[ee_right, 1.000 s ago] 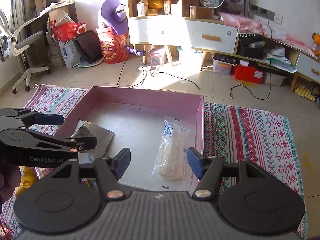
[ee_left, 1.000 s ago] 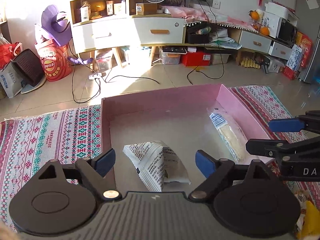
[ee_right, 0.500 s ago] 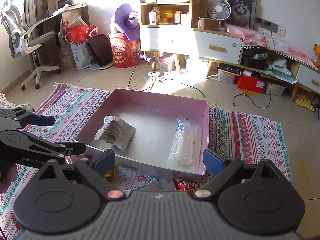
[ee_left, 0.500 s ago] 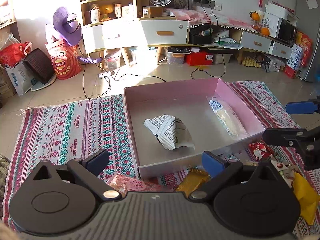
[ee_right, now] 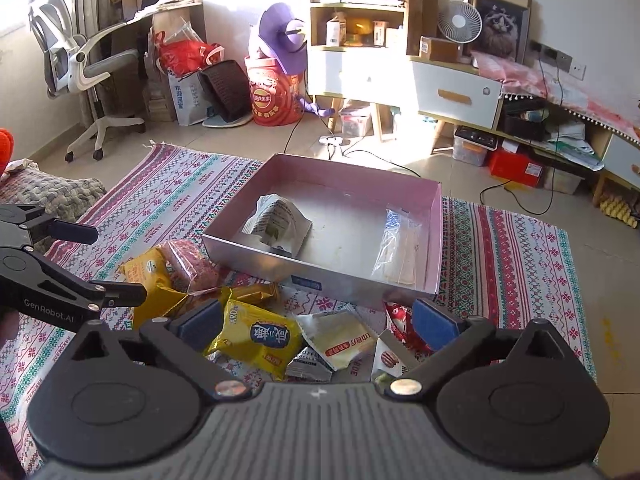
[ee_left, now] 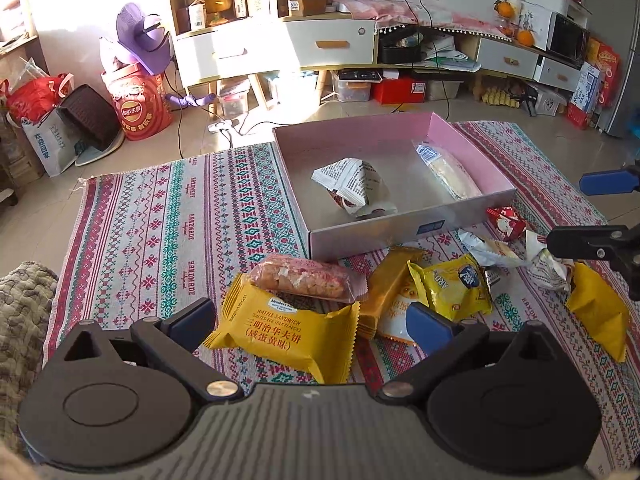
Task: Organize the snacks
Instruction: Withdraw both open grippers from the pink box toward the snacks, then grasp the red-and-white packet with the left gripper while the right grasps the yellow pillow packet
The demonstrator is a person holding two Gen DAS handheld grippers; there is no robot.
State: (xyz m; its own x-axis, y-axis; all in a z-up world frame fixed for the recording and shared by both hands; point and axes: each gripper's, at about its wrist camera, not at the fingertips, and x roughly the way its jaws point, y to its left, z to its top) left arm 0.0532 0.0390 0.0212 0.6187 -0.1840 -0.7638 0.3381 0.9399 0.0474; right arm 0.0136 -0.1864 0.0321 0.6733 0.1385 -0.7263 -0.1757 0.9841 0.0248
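Note:
A pink box [ee_left: 380,232] [ee_right: 320,276] sits on the patterned rug. Inside lie a white printed packet [ee_left: 352,188] [ee_right: 280,222] and a long clear packet [ee_left: 448,168] [ee_right: 396,248]. Loose snacks are piled in front of it: a yellow waffle packet [ee_left: 284,332], a pink cake in clear wrap [ee_left: 304,278], a yellow ARD packet [ee_left: 456,284] [ee_right: 256,336] and a red packet [ee_left: 506,222]. My left gripper [ee_left: 310,320] hangs open over the waffle packet, gripping nothing. My right gripper [ee_right: 316,322], jaws still opening, hovers over the ARD packet and holds nothing.
The striped rug [ee_left: 160,220] spreads wide to the left of the box. A knitted grey blanket [ee_left: 24,300] lies at its near left corner. Cables [ee_left: 224,124] trail over the tiled floor behind, before a white cabinet [ee_left: 328,44]. An office chair [ee_right: 80,64] stands far left.
Both grippers have drawn back from over the box and their jaws have widened. The two packets stay in the box. The pile of loose snacks has come into view.

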